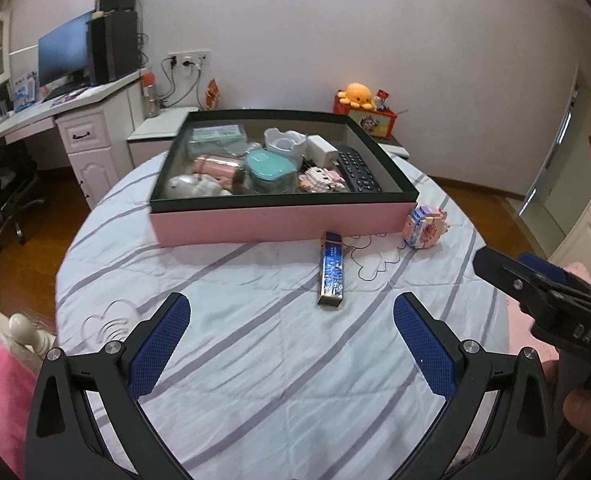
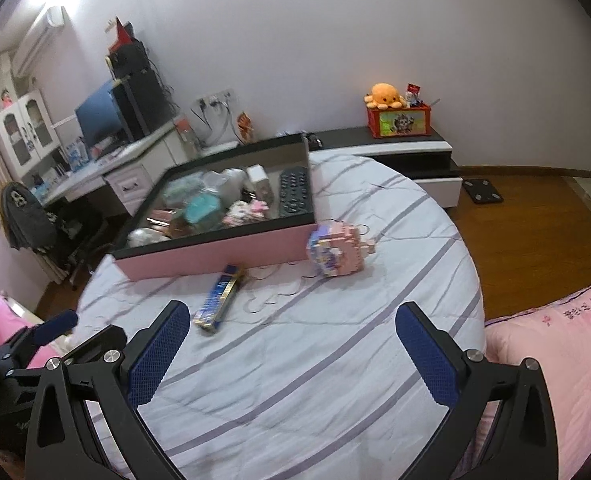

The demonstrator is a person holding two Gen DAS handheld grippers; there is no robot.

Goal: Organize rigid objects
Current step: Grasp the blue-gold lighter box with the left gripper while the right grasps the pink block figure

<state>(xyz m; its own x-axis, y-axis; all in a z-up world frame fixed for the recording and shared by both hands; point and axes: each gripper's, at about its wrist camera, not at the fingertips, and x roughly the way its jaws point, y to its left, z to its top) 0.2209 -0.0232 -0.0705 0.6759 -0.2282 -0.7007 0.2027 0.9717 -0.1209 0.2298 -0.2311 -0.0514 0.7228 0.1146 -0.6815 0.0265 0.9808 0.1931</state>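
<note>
Tongs L [image 1: 291, 334] + R [image 2: 292, 342] agape, level above bedsheet [image 1: 255, 360]

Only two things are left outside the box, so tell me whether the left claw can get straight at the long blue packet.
Probably yes. The left claw is open and empty, and the blue packet lies flat on the striped sheet just ahead of it, apart from the pink box and the block toy. Nothing lies between them.

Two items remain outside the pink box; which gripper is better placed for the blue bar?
Probably left: the blue bar lies straight ahead between the open left gripper. From the open right gripper, it sits off to the left.
</note>
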